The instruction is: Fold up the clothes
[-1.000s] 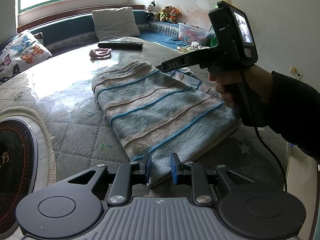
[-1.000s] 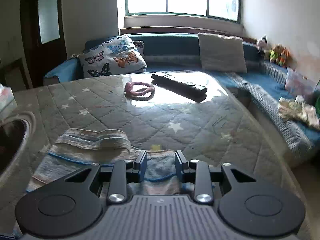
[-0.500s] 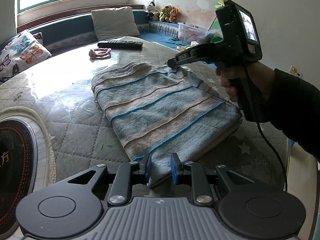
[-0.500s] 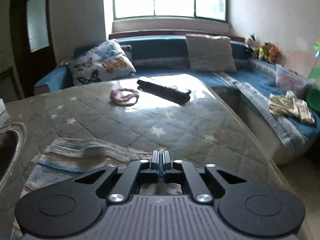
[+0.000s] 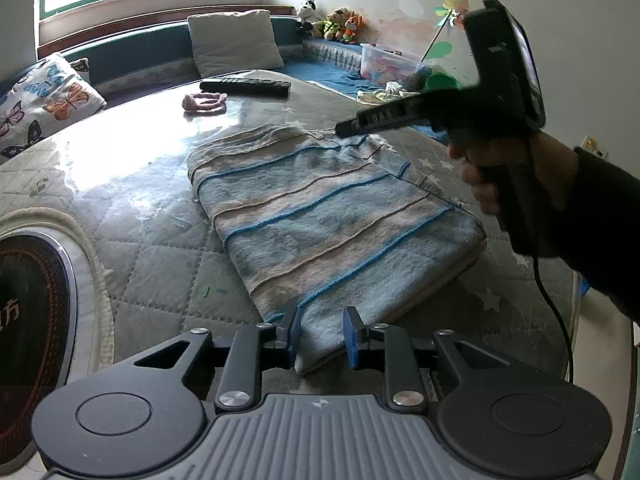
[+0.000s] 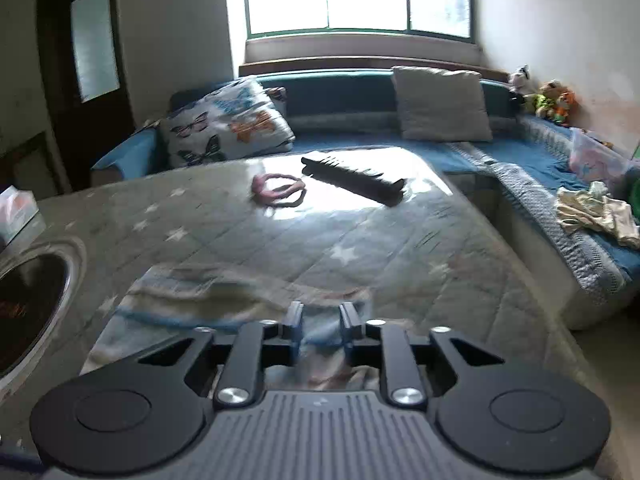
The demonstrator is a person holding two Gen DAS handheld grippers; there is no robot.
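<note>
Left wrist view: left gripper (image 5: 322, 334) is opening, jaws straddling the near corner of the folded blue-and-beige striped towel (image 5: 320, 216) without pressing. Right gripper (image 6: 320, 326) is opening narrowly above the towel's far end, gripping nothing.

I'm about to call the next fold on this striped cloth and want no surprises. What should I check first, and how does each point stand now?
1. Striped cloth lies flat and already folded on the table: ok.
2. Left gripper is open, its jaws having just opened wider, with the cloth's near corner between them but not pinched: ok.
3. Right gripper has let go of the far edge; its jaws have just been opening, and nothing is clamped: ok.
4. Right gripper is clear of the cloth: cannot tell, that view is blurred.
5. Remote control and pink band lie apart from the cloth: ok.
</note>
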